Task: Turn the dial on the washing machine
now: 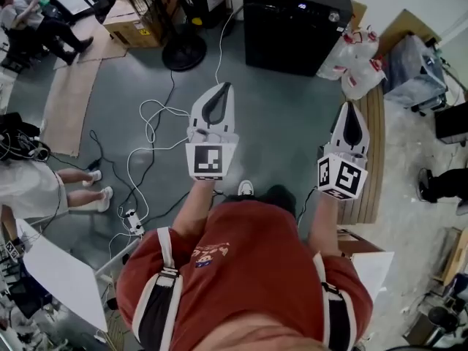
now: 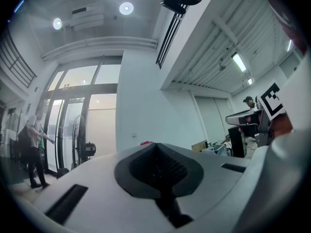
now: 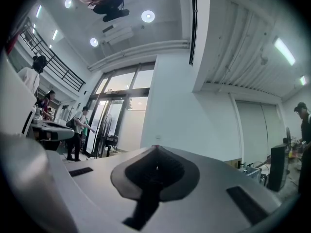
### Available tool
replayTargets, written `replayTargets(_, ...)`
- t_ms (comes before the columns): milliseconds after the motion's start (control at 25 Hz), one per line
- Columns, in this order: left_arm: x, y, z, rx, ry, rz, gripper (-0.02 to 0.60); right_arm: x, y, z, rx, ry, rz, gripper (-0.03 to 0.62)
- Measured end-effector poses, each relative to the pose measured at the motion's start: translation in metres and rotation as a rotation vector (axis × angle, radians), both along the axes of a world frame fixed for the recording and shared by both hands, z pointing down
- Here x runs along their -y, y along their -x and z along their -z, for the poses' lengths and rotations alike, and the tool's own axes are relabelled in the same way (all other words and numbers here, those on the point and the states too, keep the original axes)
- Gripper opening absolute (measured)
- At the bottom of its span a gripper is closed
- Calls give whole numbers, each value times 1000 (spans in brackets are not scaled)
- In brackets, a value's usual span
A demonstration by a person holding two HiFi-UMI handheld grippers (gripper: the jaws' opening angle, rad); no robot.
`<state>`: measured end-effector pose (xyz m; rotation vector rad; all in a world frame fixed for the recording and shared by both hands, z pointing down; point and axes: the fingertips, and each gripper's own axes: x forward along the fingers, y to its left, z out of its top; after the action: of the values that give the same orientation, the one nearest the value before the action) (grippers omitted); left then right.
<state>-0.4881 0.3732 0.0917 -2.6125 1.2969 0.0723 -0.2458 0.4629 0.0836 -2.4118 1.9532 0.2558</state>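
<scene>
The black box-shaped washing machine (image 1: 292, 39) stands on the grey floor at the top of the head view, and every place here is reckoned from it. A small round knob (image 1: 334, 17) is seen at the right end of the machine's top panel; it is taken to be the dial, though it is too small for that to be made sure of. The white left gripper (image 1: 225, 88), with dark padded jaws, is held out on the near side of the machine, its tips just short of the machine's near left corner. The right gripper (image 1: 349, 108), of the same make, is also held on the near side, short of the near right corner and close to the white plastic bags (image 1: 358, 57) heaped at the machine's right side. Both grippers are pointed towards the machine, their long axes roughly in line with its depth. In each gripper view the jaws are seen pressed together with nothing between them, and only wall and ceiling are shown beyond the tips, not the machine. The dial is judged to lie ahead of the fingers and slightly left of the right gripper's line, so the right hand is judged the nearer one. The jaws would have to be parted before the knob could be grasped.
</scene>
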Motion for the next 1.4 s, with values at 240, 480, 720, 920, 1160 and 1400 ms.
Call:
replayTargets(240,19,3,-9,7,25,-6,9,18,2,-7,-1,22,-2,8)
replayTargets(480,49,-12,1,12,23,-8,9,49,-16,2,8,18,3,8)
replayTargets(720,79,-43,-3,16,30,-19,9,78,-47,-2,7,13,-16,8)
replayTargets(920,111,-88,-2,-4,37,-32,9,109,-91,-11,35,19,-35,8)
replayTargets(1160,147,-158,-14,36,49,-41,9,136,-161,-23,52,39,-64,8)
replayTargets(1400,169,-229,-17,61,49,-56,9,155,-226,-37,59,59,-72,8)
